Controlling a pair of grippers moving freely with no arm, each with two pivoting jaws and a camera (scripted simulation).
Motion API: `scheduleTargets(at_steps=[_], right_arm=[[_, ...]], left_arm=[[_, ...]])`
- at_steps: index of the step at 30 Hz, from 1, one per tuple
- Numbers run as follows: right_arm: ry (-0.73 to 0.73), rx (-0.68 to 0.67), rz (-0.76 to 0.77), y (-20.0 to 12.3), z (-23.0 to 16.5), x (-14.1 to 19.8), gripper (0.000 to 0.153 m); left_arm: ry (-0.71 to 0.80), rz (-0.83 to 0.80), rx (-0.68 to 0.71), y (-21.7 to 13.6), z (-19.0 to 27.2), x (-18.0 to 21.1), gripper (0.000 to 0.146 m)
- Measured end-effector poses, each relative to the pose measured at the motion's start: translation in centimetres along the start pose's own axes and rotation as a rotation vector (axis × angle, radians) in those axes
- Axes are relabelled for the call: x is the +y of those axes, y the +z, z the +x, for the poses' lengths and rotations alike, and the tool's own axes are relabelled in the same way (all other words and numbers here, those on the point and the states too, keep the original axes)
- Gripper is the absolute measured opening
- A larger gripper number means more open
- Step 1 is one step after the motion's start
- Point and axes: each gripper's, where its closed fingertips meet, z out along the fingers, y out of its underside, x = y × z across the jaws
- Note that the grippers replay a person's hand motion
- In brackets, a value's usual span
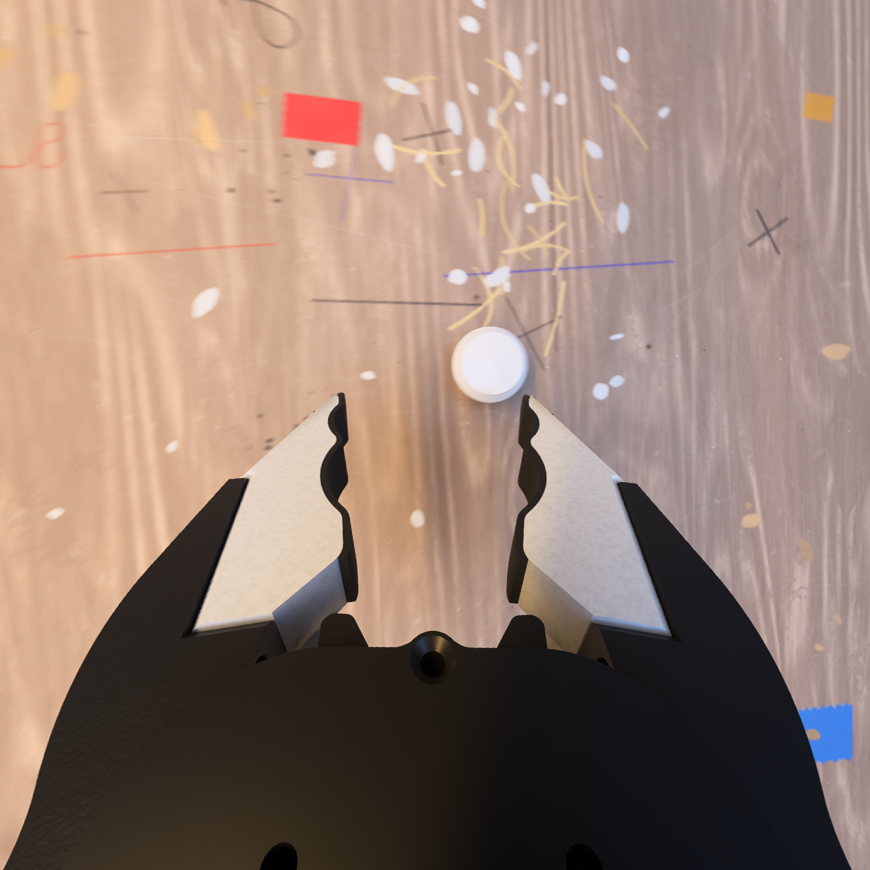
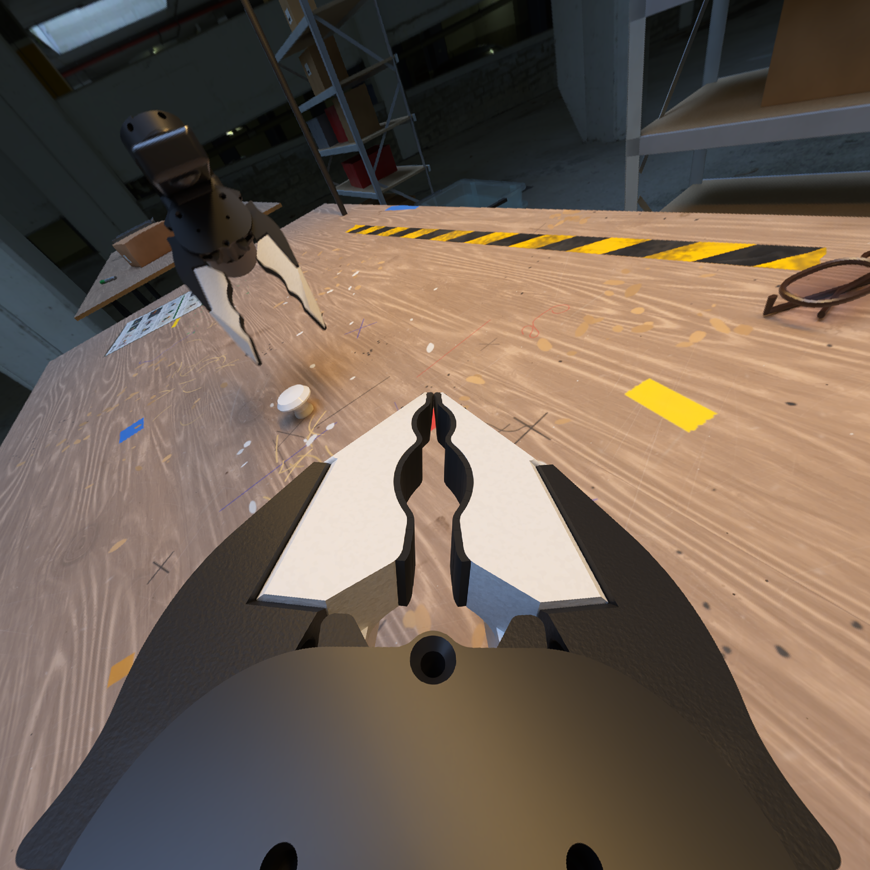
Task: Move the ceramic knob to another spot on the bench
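The white ceramic knob [image 1: 489, 363] stands on the wooden bench [image 1: 141, 376], its round cap facing up; it also shows in the right wrist view [image 2: 294, 399]. My left gripper [image 1: 433, 398] is open and empty, pointing down at the bench, with the knob just beyond its right fingertip. In the right wrist view the left gripper [image 2: 292, 344] hovers above the knob, apart from it. My right gripper [image 2: 433, 395] is shut and empty, low over the bench, to the right of the knob.
A pair of brown glasses [image 2: 821, 287] lies at the right. Yellow-black hazard tape [image 2: 584, 245] runs along the far side. Red [image 1: 321, 117], blue [image 1: 831, 739] and yellow [image 2: 669, 405] tape patches and a printed sheet [image 2: 153, 320] lie flat. Shelving [image 2: 358, 103] stands beyond the bench.
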Motion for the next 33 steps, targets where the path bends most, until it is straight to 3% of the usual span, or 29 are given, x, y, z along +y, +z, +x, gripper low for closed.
scheduleTargets(at_steps=[5, 11, 17, 24, 33], right_arm=[[-0.008, -0.01, -0.036, 0.8, -0.2, 0.6, 0.0], [-0.027, -0.022, -0.064, 1.7, -0.6, 1.1, 0.0], [-0.032, -0.027, -0.082, 2.1, -0.7, 1.4, 0.0], [-0.038, -0.031, -0.099, 2.4, -0.8, 1.8, 0.0], [-0.047, -0.047, -0.119, 3.0, -1.3, 2.2, 0.0]], left_arm=[[0.058, -0.025, -0.039, 3.1, 2.3, 0.6, 0.086], [0.063, -0.057, -0.082, 5.7, 2.8, 1.4, 0.073], [0.024, 0.0, -0.089, 6.1, 2.8, 1.1, 0.044], [0.045, 0.004, -0.126, 6.1, 2.3, 0.8, 0.044], [0.065, 0.041, -0.198, 3.6, -0.2, 0.1, 0.044]])
